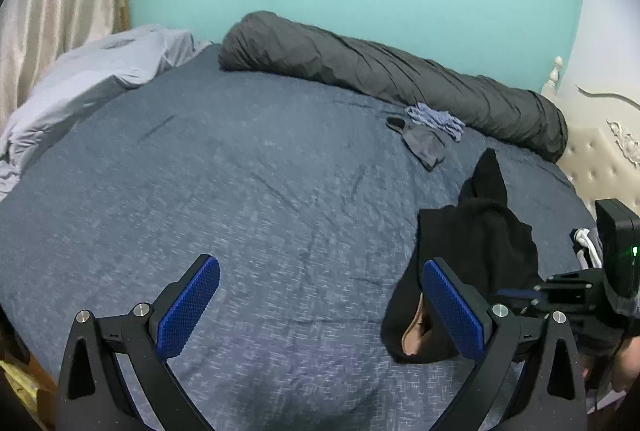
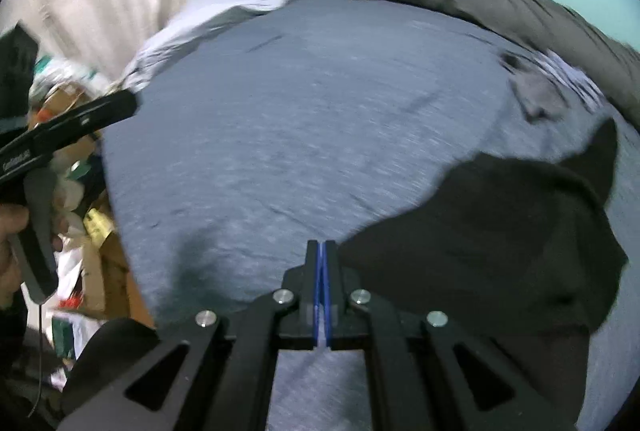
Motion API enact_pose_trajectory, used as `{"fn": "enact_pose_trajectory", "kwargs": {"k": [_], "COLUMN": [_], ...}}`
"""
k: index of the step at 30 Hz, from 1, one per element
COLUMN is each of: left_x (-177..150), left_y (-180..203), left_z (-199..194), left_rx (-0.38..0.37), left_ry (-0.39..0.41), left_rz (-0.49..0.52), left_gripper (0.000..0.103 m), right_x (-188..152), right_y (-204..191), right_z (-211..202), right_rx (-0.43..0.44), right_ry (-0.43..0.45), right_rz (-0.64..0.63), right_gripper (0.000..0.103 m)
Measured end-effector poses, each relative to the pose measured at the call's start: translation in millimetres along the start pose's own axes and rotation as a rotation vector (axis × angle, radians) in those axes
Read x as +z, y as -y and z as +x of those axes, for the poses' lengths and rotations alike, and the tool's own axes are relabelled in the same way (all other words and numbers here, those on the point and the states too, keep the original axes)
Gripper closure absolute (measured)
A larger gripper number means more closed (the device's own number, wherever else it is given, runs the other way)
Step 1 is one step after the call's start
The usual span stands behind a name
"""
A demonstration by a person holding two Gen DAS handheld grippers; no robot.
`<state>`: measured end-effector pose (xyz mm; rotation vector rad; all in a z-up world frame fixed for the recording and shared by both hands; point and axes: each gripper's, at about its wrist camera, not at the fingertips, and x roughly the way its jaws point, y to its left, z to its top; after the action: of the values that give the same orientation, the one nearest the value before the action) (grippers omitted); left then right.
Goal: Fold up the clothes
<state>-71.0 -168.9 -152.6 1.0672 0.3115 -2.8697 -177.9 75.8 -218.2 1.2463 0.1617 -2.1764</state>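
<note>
Jaws on the left gripper [image 1: 320, 305] stand wide apart with nothing between them, hovering over the near part of the bed [image 1: 240, 191]. Right gripper [image 2: 322, 255] has its blue pads pressed together; no cloth visibly pinched at the tips. Black garment [image 1: 476, 255] lies crumpled on the blue sheet near the bed's right edge, just right of the right gripper's tips; whether they touch, can't tell. Small pile of grey and blue clothes [image 1: 430, 135] sits toward the far right, against a rolled dark grey duvet [image 1: 380, 71] along the far edge. Pale grey sheet [image 1: 80, 79] bunched at the far left corner.
</note>
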Motion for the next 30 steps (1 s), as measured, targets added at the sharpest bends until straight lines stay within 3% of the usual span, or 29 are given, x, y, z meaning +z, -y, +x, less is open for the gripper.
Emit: {"fn": "enact_pose_trajectory", "kwargs": {"k": [4, 8, 11, 18, 24, 30], "left_x": [-5.5, -12.6, -18.3, -33.7, -48.5, -55.6], "left_y": [11.8, 27.7, 42.0, 72.0, 91.7, 110.8], "left_z": [22.5, 45.0, 62.6, 111.9, 159.9, 184.2], "left_rx": [-0.028, -0.051, -0.088, -0.174, -0.169, -0.180], "left_ry": [-0.028, -0.052, -0.072, -0.159, -0.254, -0.280], "left_rz": [0.004, 0.028, 0.060, 0.104, 0.119, 0.139], "left_gripper": [0.000, 0.000, 0.000, 0.000, 0.000, 0.000], "right_x": [-18.1, -31.1, -39.9, -64.5, -84.5, -97.4], "right_y": [40.0, 72.1, 95.5, 145.8, 170.0, 185.7], "right_z": [-6.5, -12.6, -20.9, -28.6, -26.9, -23.3], "right_rx": [-0.069, -0.117, -0.144, -0.196, -0.207, -0.217], "right_ry": [0.007, 0.011, 0.022, 0.005, -0.010, -0.015], "right_rz": [0.080, 0.154, 0.197, 0.281, 0.318, 0.352], "right_gripper": [0.098, 0.072, 0.066, 0.064, 0.064, 0.064]}}
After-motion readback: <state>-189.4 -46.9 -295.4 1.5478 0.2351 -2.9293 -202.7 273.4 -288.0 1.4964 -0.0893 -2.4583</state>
